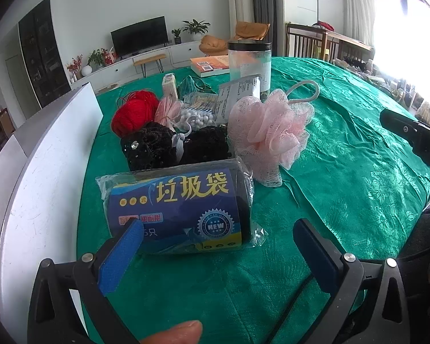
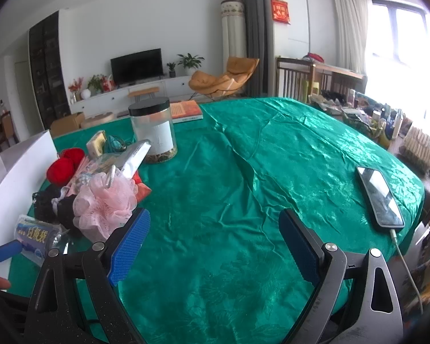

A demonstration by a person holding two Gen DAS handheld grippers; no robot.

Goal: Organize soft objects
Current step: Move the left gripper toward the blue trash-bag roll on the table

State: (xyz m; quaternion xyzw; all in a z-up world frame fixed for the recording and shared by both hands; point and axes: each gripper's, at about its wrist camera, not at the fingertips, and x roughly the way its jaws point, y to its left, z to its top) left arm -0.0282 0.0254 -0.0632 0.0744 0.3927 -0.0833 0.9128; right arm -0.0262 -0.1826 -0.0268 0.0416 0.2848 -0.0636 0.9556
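Observation:
A blue-labelled roll of rubbish bags (image 1: pixel 177 206) in clear wrap lies on the green tablecloth (image 1: pixel 344 172), just ahead of my left gripper (image 1: pixel 218 238), which is open with the roll partly between its blue pads. Behind it sit two black knitted pieces (image 1: pixel 175 146), a red yarn ball (image 1: pixel 133 113) and a pink mesh bath pouf (image 1: pixel 269 132). My right gripper (image 2: pixel 215 229) is open over bare cloth, with the pink pouf (image 2: pixel 103 203) just beyond its left pad and the bag roll (image 2: pixel 37 236) further left.
A white box (image 1: pixel 43 172) stands along the left of the pile. A clear jar with a black lid (image 2: pixel 154 130) and a book (image 2: pixel 186 110) sit at the back. A phone on a charging cable (image 2: pixel 379 196) lies at the right edge. A fingertip (image 1: pixel 175 332) shows below.

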